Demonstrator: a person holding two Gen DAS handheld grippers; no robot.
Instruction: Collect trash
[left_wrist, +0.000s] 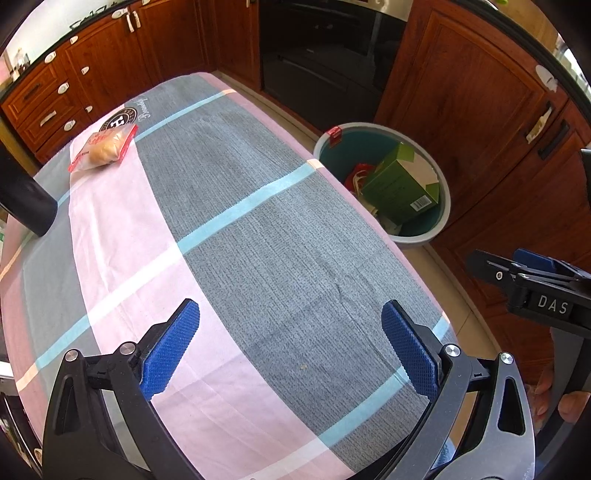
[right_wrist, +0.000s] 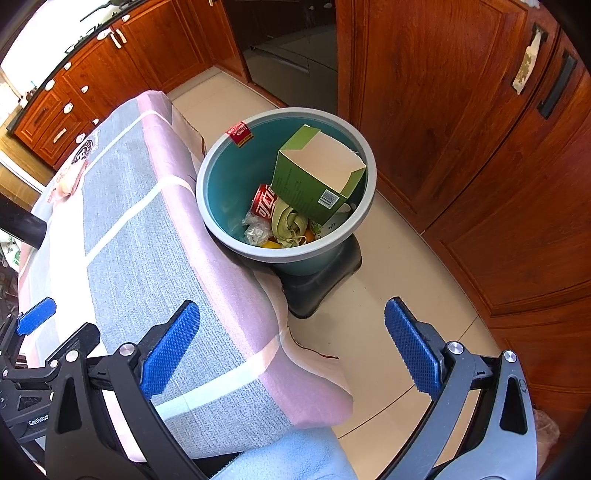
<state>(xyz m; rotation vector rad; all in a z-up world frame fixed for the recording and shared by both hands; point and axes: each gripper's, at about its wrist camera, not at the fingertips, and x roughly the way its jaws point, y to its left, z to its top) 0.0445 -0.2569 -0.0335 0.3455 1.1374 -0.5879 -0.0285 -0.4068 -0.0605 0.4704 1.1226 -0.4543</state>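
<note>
A sealed bread packet (left_wrist: 105, 147) with red edges lies at the far left of the checked tablecloth (left_wrist: 258, 229); it shows small in the right wrist view as the packet (right_wrist: 70, 181). The grey-rimmed teal bin (right_wrist: 201, 184) stands off the table's right side and holds a green carton (right_wrist: 314, 173), a red can (right_wrist: 264, 201), crumpled plastic (right_wrist: 255, 229) and peel. My left gripper (left_wrist: 290, 317) hovers open over the near part of the table, holding nothing. Above the table's near right corner and the floor, my right gripper (right_wrist: 291, 314) is open and empty.
The bin sits on a dark low stool (right_wrist: 321, 288) on the tiled floor. Wooden cabinets (right_wrist: 461, 147) and a dark oven front (left_wrist: 321, 62) surround the spot. A black cylinder (left_wrist: 26, 199) stands at the table's left edge. A hand (left_wrist: 561, 398) holds the right gripper's handle.
</note>
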